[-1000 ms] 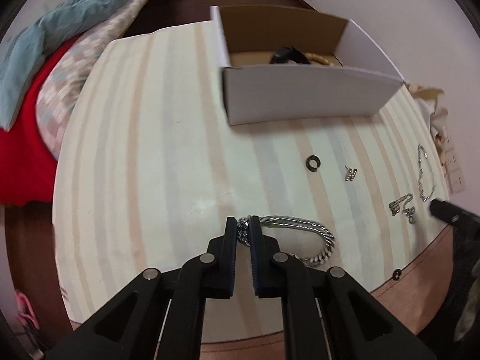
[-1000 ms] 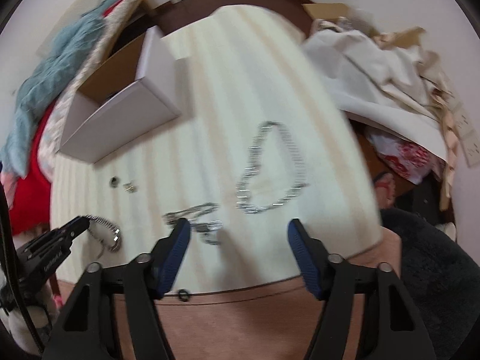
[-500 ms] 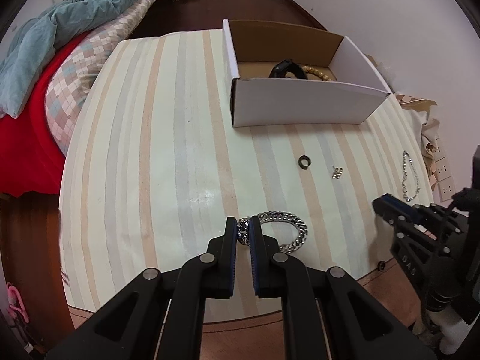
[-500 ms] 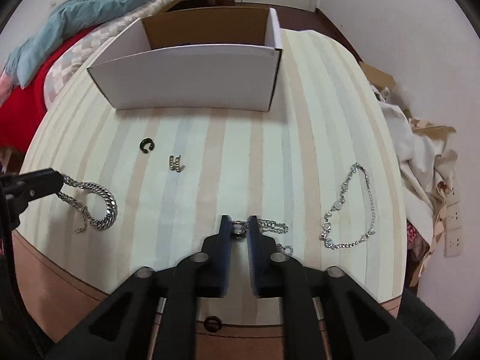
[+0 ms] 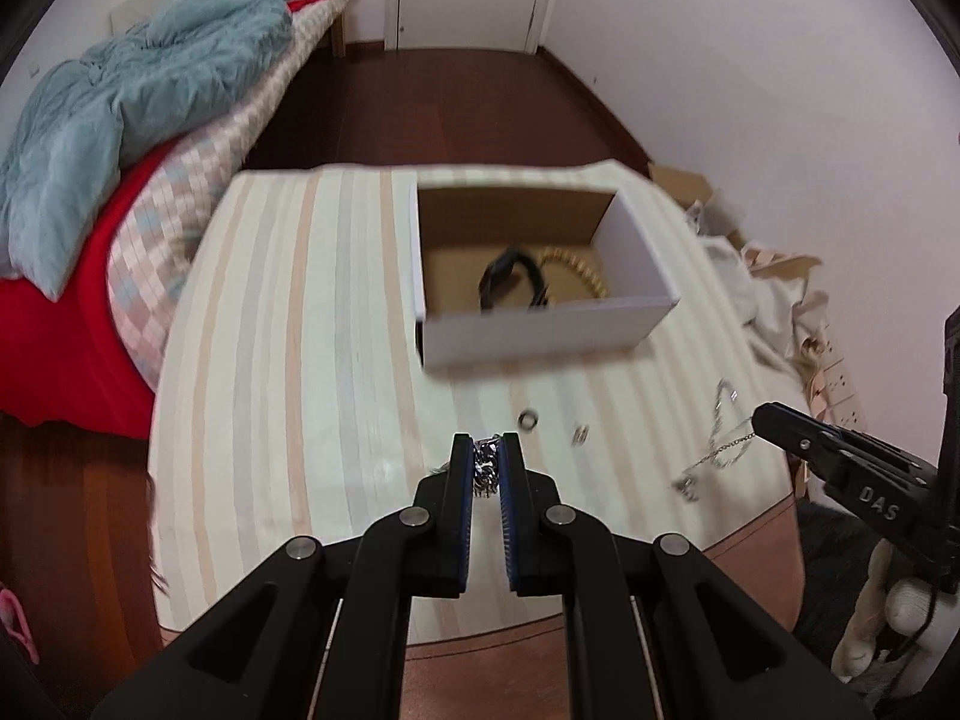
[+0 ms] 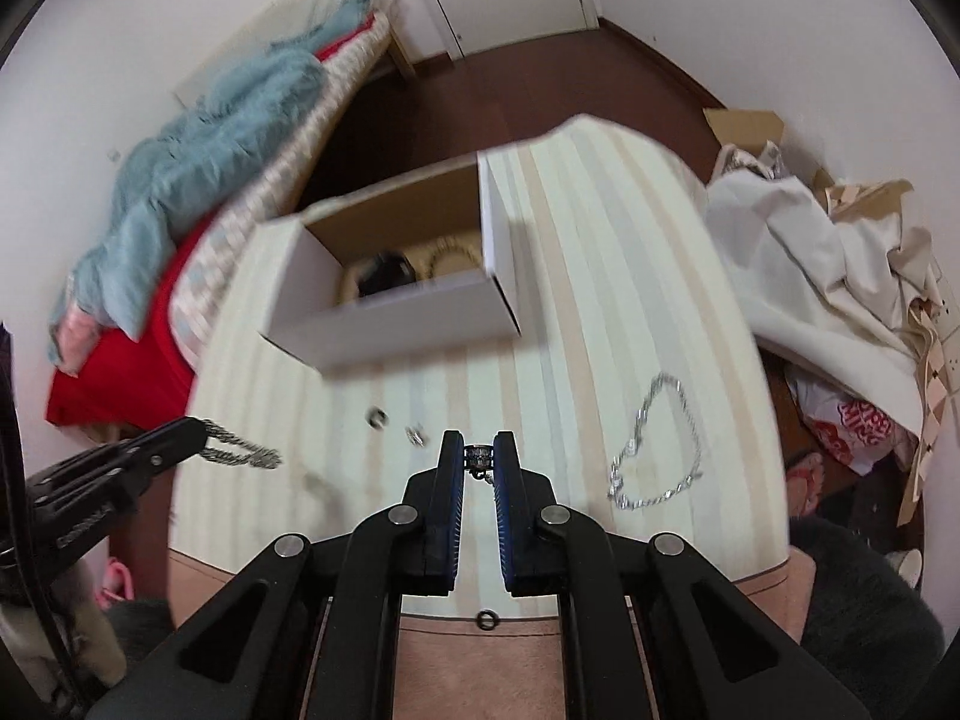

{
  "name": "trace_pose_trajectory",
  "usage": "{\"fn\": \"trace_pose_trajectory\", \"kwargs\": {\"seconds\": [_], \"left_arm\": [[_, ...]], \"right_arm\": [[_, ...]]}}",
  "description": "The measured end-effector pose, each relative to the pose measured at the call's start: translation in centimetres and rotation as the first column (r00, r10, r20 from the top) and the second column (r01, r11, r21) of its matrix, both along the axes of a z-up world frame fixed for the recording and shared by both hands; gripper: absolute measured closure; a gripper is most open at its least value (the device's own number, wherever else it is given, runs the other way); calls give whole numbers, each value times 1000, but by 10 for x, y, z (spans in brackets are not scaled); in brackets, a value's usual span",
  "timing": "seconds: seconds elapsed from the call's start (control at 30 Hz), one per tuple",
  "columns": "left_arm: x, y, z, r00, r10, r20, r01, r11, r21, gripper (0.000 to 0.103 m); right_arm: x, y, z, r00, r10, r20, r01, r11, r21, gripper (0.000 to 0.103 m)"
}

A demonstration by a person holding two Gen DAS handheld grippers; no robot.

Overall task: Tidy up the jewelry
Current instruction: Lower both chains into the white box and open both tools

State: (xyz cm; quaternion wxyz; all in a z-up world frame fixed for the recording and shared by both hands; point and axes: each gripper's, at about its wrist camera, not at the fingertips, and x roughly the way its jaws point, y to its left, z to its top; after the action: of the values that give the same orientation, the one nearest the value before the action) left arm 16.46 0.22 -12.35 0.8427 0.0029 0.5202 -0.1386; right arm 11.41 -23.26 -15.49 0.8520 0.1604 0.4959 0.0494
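My left gripper (image 5: 486, 441) is shut on a thick silver chain bracelet (image 5: 486, 468) and holds it above the striped table; it hangs from the tips in the right wrist view (image 6: 240, 455). My right gripper (image 6: 479, 439) is shut on a thin silver necklace (image 6: 478, 456), which dangles from its tips in the left wrist view (image 5: 717, 456). An open white cardboard box (image 5: 540, 330) stands ahead, holding a black band (image 5: 513, 282) and a gold beaded bracelet (image 5: 576, 270).
On the striped table (image 5: 300, 330) lie a dark ring (image 5: 528, 418), a small silver earring (image 5: 579, 433) and a silver chain necklace (image 6: 657, 444). A bed with a blue blanket (image 5: 120, 120) is at the left. Cloth and bags (image 6: 840, 276) pile at the right.
Both grippers have lifted their chains off the table and risen; the box now shows from higher up. The right gripper closed on the thin necklace about half a second ago.
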Motion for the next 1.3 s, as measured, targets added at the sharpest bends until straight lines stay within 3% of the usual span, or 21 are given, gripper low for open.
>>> {"fn": "trace_pose_trajectory", "kwargs": {"seconds": [0.4, 0.63, 0.8, 1.1, 1.3], "left_arm": [[46, -11, 87, 992, -16, 123, 22, 998, -51, 97], [99, -16, 99, 992, -20, 126, 28, 998, -63, 97], [137, -21, 73, 998, -31, 61, 35, 997, -65, 97], [187, -23, -3, 993, -12, -113, 2, 996, -87, 97], [200, -13, -17, 985, 66, -162, -76, 995, -60, 92]], "right_arm": [[43, 4, 125, 979, 51, 198, -58, 998, 31, 93], [93, 15, 153, 971, 86, 225, -91, 996, 10, 93], [135, 20, 139, 978, 102, 180, -104, 995, 3, 93], [199, 32, 58, 992, 125, 10, -125, 992, -24, 93], [227, 33, 15, 984, 119, -130, -126, 991, -45, 89]]}}
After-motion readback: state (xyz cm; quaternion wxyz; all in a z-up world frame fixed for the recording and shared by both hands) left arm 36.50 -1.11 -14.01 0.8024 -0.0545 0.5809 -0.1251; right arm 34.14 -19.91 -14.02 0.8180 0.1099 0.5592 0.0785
